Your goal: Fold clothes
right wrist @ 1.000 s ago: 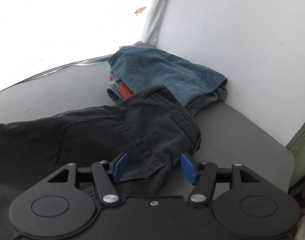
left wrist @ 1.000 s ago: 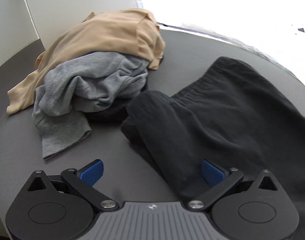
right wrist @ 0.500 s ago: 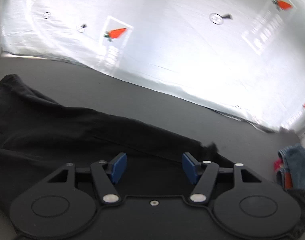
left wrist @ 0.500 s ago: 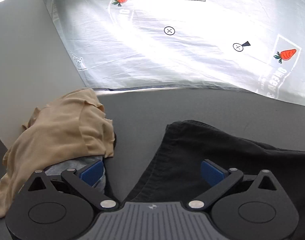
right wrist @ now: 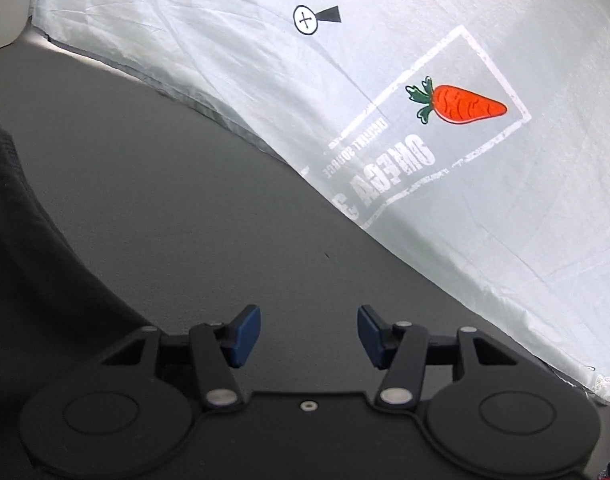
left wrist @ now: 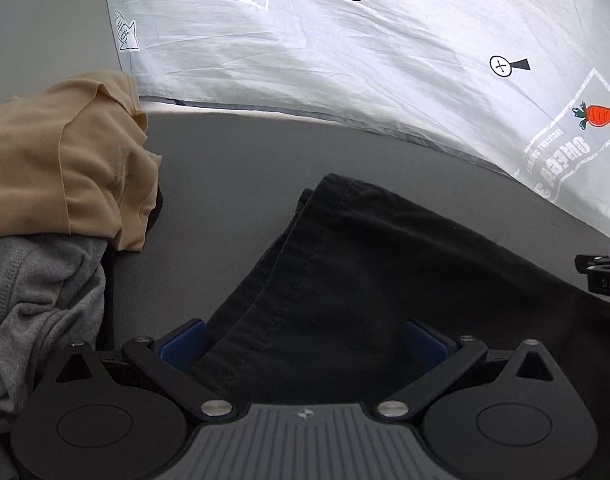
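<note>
Left wrist view: the black trousers (left wrist: 385, 280) lie flat on the dark desk (left wrist: 233, 168), a stitched hem end pointing away from me and the cloth running under my left gripper (left wrist: 303, 346). Its blue pads stand wide apart, one on either side of the hem edge, pressing on nothing. To the left, a beige garment (left wrist: 61, 160) sits heaped on a grey garment (left wrist: 37, 292), just beside the trousers but apart from them. Behind the desk hangs a pale sheet (left wrist: 385, 80) printed with a carrot. The tip of my right gripper shows at the right edge, above the trousers.

Right wrist view: my right gripper (right wrist: 309, 336) hovers over bare desk, its jaws about half apart and just narrowed, with nothing between them; the trousers lie at the left edge.

Step in hand, as I judge it: positioning both grippers for a first fold of the trousers. The next move calls for lowering the left pads onto the hem and closing, while the right gripper travels left to reach cloth.
</note>
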A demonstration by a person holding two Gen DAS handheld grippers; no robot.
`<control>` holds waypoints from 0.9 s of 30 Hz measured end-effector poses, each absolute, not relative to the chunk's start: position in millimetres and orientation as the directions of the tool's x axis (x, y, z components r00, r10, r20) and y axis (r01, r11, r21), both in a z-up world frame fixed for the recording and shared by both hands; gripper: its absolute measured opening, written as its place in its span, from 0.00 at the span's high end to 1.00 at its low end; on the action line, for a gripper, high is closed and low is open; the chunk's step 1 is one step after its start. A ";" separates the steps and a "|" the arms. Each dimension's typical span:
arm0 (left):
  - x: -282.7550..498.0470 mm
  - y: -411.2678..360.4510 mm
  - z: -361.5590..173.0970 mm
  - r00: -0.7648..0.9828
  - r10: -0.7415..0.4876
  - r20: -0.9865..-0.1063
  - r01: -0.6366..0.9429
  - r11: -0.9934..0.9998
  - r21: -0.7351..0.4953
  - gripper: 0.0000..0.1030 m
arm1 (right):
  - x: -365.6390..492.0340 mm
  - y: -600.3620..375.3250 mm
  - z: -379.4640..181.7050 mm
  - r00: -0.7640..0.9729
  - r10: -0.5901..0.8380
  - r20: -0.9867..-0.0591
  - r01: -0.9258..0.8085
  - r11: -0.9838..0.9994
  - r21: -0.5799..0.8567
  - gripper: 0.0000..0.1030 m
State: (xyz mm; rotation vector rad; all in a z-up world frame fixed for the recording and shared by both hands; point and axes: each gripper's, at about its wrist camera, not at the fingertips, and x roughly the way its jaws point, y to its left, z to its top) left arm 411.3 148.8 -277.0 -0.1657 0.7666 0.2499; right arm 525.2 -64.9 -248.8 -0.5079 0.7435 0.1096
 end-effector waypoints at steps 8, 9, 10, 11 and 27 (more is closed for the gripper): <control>406.2 150.2 -283.3 0.706 0.216 -0.674 -0.304 0.953 -0.014 0.00 | 409.2 -125.6 -212.3 0.695 -0.104 -0.711 -0.219 0.912 -0.347 0.31; 406.8 150.4 -282.6 0.704 0.217 -0.676 -0.306 0.952 -0.013 0.00 | 388.9 -136.0 -209.0 0.681 -0.108 -0.725 -0.211 0.918 -0.335 0.26; 408.7 151.3 -281.4 0.697 0.223 -0.682 -0.311 0.950 -0.007 0.00 | 367.1 -145.1 -206.6 0.659 -0.100 -0.746 -0.206 0.929 -0.307 0.24; 409.5 150.7 -279.3 0.682 0.232 -0.694 -0.325 0.946 -0.002 0.00 | 344.7 -154.4 -204.4 0.640 -0.095 -0.763 -0.196 0.939 -0.281 0.19; 325.6 -69.5 -246.4 0.637 -0.125 -0.761 0.148 0.988 -0.038 0.00 | 166.3 -288.7 -247.9 0.550 -0.469 -0.691 0.109 0.860 -0.498 0.04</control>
